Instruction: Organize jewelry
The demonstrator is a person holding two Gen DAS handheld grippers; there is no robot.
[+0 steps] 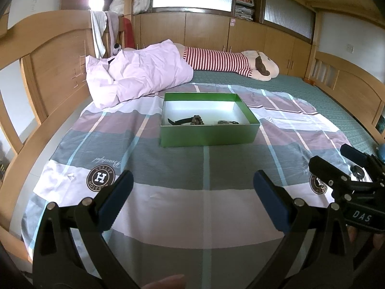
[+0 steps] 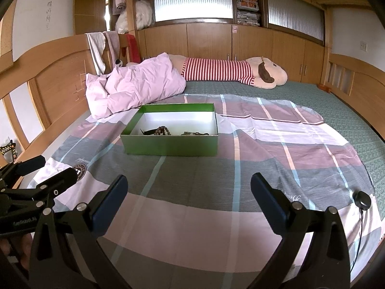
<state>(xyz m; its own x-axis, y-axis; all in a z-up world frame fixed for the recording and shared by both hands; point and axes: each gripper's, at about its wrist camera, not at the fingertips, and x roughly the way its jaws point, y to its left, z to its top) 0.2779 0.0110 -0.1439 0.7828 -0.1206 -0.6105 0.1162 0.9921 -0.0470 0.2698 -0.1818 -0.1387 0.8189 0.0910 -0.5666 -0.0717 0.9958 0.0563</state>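
I have both sets of jaws spread wide and empty: left gripper (image 1: pixel 193 200), right gripper (image 2: pixel 189 202), low over the plaid bedsheet (image 2: pixel 192 216). Farther out sits the green box (image 1: pixel 209 133), holding a bead bracelet (image 1: pixel 197 120) and other dark jewelry pieces.

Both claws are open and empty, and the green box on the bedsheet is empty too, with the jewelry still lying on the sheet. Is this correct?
Not quite. The left claw and right claw are open and empty, and the green box sits on the bedsheet, but the box is not empty. The right wrist view shows a bead bracelet and other dark pieces inside it.
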